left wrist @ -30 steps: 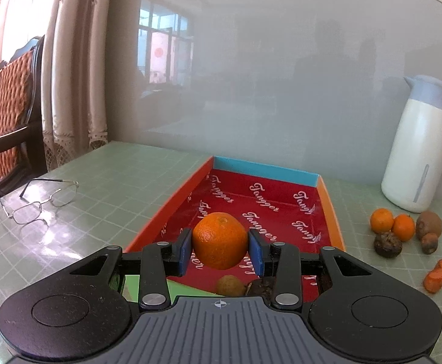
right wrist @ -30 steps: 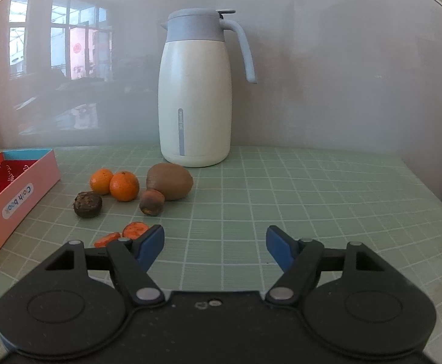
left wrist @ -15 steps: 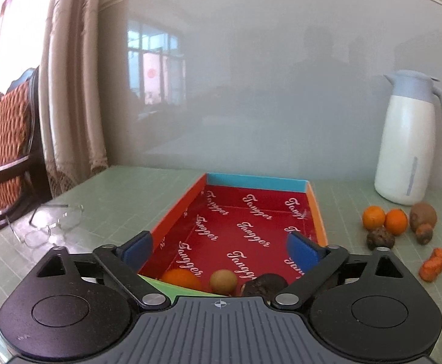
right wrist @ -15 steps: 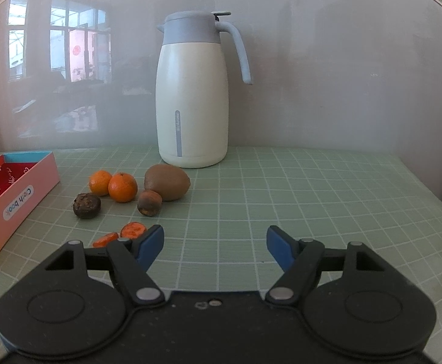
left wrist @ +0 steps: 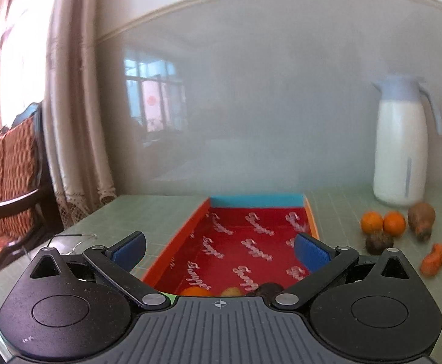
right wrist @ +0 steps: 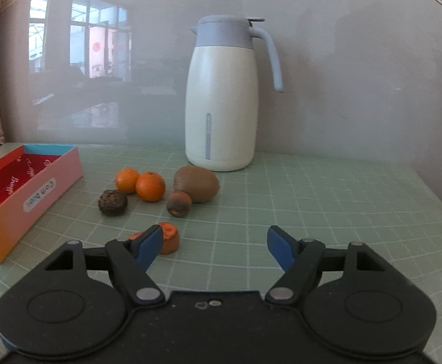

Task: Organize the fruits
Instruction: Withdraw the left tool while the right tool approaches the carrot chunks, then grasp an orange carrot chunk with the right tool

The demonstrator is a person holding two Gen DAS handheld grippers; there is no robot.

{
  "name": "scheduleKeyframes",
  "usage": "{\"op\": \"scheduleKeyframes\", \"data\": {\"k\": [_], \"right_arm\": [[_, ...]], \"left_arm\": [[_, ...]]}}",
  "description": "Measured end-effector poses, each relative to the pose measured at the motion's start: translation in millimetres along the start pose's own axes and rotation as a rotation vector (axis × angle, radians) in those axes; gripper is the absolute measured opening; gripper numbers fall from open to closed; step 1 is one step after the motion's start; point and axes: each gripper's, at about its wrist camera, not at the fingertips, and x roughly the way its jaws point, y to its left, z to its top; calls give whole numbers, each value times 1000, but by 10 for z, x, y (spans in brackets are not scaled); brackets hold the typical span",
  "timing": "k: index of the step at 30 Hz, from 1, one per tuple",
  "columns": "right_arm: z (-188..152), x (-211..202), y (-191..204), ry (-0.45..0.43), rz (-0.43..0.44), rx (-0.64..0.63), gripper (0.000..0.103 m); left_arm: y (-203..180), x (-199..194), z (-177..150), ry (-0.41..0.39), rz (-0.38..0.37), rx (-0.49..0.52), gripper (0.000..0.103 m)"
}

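Note:
My left gripper (left wrist: 221,248) is open and empty above the near end of the red-lined box (left wrist: 251,236). An orange (left wrist: 195,291), a small tan fruit (left wrist: 231,291) and a dark fruit (left wrist: 266,288) lie in the box just under it. My right gripper (right wrist: 214,242) is open and empty above the table. Ahead of it lie two oranges (right wrist: 150,185), a kiwi (right wrist: 196,183), a small brown fruit (right wrist: 178,203), a dark fruit (right wrist: 113,202) and an orange carrot-like piece (right wrist: 167,238) by its left finger. The same loose fruits show in the left wrist view (left wrist: 393,223).
A white thermos jug (right wrist: 222,97) stands at the back against the wall. The box (right wrist: 23,194) sits left of the loose fruits. Glasses (left wrist: 72,239) lie on the table left of the box. A chair (left wrist: 5,176) stands beyond the table's left edge.
My left gripper opened and let the orange drop into the box, then rose and drew back. My right gripper moved slightly closer to the fruits.

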Motion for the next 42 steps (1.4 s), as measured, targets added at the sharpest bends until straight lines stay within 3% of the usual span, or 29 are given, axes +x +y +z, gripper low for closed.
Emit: {"op": "scheduleKeyframes", "data": {"k": [5, 11, 14, 20, 25, 35, 42], "right_arm": [[-5, 3, 131, -14, 43, -16, 81], [-10, 53, 284, -9, 90, -16, 81], [-20, 88, 382, 0, 80, -45, 81], [-41, 220, 550, 49, 80, -87, 68], [-54, 314, 668, 88, 87, -94, 44], [-38, 571, 749, 143, 84, -57, 39], [-41, 669, 746, 177, 66, -34, 28]], "left_arm": [[121, -39, -7, -29, 15, -54, 103], [321, 14, -40, 38, -78, -192, 103], [389, 36, -70, 58, -89, -219, 103], [479, -17, -102, 22, -36, -186, 103], [577, -3, -98, 39, -11, -172, 103], [675, 4, -134, 73, -20, -150, 103], [788, 28, -160, 88, -8, -159, 103]]}}
